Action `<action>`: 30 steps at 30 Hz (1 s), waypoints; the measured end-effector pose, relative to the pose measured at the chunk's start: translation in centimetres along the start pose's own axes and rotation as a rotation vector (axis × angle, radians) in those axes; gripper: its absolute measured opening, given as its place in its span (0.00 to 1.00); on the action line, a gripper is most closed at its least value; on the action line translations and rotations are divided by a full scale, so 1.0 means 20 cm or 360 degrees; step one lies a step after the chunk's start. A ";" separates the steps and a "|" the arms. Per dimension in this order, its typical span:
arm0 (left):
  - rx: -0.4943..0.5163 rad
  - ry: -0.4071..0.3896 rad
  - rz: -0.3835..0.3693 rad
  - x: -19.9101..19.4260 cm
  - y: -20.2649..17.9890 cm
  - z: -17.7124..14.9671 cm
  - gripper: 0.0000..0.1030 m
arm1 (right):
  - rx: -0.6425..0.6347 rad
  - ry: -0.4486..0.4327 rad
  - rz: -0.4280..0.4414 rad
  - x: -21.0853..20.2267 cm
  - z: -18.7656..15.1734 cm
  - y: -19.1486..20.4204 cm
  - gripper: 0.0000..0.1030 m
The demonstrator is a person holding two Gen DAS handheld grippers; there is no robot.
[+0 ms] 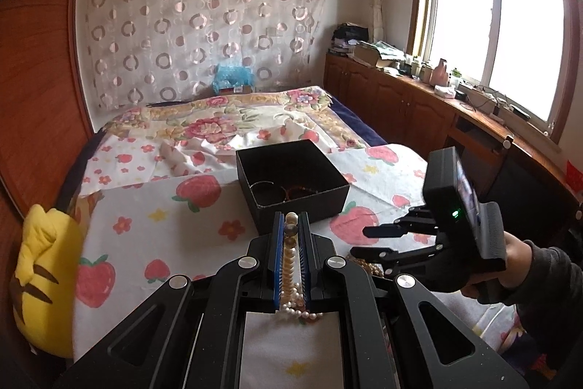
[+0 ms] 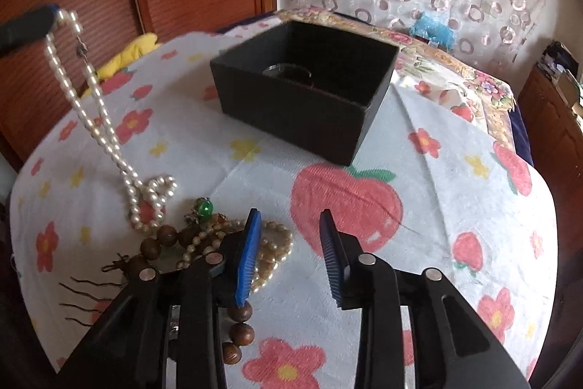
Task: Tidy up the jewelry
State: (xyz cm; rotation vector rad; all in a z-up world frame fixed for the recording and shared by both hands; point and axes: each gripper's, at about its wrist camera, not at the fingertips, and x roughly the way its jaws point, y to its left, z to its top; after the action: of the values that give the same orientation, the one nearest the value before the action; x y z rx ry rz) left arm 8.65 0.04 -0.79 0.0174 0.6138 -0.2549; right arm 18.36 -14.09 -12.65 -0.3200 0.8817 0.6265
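Left gripper (image 1: 290, 225) clamped on a pearl necklace (image 2: 105, 133), blue pads pressed against the strand near its clasp. From the right wrist view, strand hanging from that gripper's tip at upper left, two lines of pearls sloping down to a small coil touching the cloth (image 2: 255, 163). From the left wrist view, pearls running back between the fingers and bunching at their base.

Right gripper (image 2: 291, 243) wide open, nothing between its blue pads, held low above the cloth. Left pad just over a heap of jewelry (image 2: 204, 236): cream bead strands, a wooden bead bracelet (image 2: 160, 243) with dark tassel threads trailing left, a green bead (image 2: 204, 206) beside the pearl coil. More wooden beads showing under the left finger.

Black box (image 2: 291, 112) open, standing on the cloth beyond both grippers, well apart from the heap. Inside it, a thin bangle (image 1: 267, 186) and a reddish bead bracelet (image 1: 302, 192) lying on the bottom.

Cloth white with strawberries and flowers, spread over a bed. Yellow plush (image 1: 43, 272) at the left edge, against a wooden panel. Hand (image 1: 517, 254) gripping the right gripper's handle, seen at right in the left wrist view.
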 end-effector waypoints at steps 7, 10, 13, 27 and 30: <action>0.0010 -0.0031 0.0010 -0.02 0.00 0.02 0.07 | 0.0004 0.0067 0.0006 0.01 0.02 -0.03 0.21; 0.0016 -0.0037 0.0010 -0.03 0.01 0.02 0.07 | -0.0014 0.0093 0.0013 0.01 0.01 -0.05 0.21; 0.0013 -0.0038 0.0010 -0.03 0.01 0.02 0.07 | -0.0036 0.0117 0.0004 0.01 0.00 -0.04 0.21; 0.0030 -0.0073 0.0009 -0.06 0.01 0.08 0.07 | -0.0100 0.0135 0.0026 0.02 -0.01 -0.02 0.05; 0.0049 -0.0097 0.0014 -0.08 0.00 0.13 0.07 | -0.0083 0.0096 -0.0026 0.00 -0.01 -0.02 0.05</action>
State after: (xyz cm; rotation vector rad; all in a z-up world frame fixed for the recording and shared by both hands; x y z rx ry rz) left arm 8.86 0.13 2.25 0.0420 0.5494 -0.2553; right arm 18.53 -14.55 -12.65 -0.3942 0.9206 0.6278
